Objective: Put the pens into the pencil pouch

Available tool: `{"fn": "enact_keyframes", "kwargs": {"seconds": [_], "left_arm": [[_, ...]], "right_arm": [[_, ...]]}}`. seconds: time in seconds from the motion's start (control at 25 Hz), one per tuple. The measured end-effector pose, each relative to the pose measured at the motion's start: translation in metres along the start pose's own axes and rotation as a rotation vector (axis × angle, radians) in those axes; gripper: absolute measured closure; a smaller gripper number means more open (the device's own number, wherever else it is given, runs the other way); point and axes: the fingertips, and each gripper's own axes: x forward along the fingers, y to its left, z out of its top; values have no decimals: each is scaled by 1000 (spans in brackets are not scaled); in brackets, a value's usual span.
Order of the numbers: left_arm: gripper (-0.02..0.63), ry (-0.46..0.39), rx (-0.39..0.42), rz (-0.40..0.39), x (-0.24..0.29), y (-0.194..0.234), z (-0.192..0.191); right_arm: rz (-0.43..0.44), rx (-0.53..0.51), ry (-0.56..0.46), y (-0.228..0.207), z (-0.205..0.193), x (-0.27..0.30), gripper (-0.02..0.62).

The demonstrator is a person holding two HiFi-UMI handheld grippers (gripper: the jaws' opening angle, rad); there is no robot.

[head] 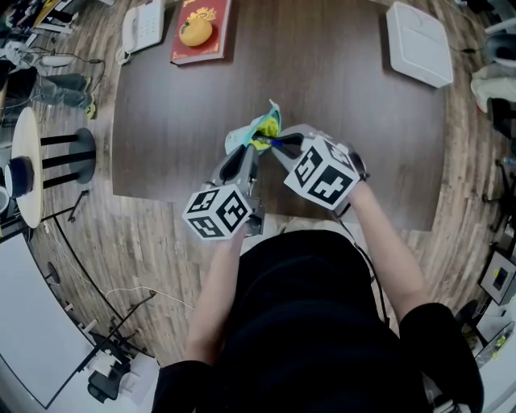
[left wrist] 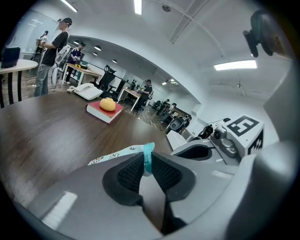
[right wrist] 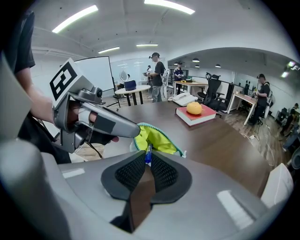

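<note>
A teal pencil pouch [head: 260, 131] with a yellow-green lining is held just above the dark table [head: 355, 137], near its front edge, mouth open. My left gripper [head: 248, 149] is shut on the pouch's teal rim [left wrist: 148, 157]. In the right gripper view the open pouch [right wrist: 157, 138] is just ahead of the jaws. My right gripper [right wrist: 148, 160] is shut on a blue pen [right wrist: 148, 151], whose tip points into the pouch's mouth. In the head view the right gripper [head: 280, 146] is close beside the left one, with the pen [head: 271, 143] at the pouch's opening.
A red book [head: 201, 36] with an orange fruit on it lies at the table's far left, with a white desk phone [head: 143, 24] beside it. A white flat device [head: 419, 44] sits far right. A round white side table [head: 24, 165] stands on the floor to the left.
</note>
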Motion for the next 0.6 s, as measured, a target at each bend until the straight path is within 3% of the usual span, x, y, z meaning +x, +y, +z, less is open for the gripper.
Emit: {"fn": "enact_keyframes", "kwargs": {"seconds": [0.6], "left_arm": [[558, -2, -5, 11, -7, 3, -3]], "right_arm": [[-9, 45, -16, 3, -1, 15, 551]]}}
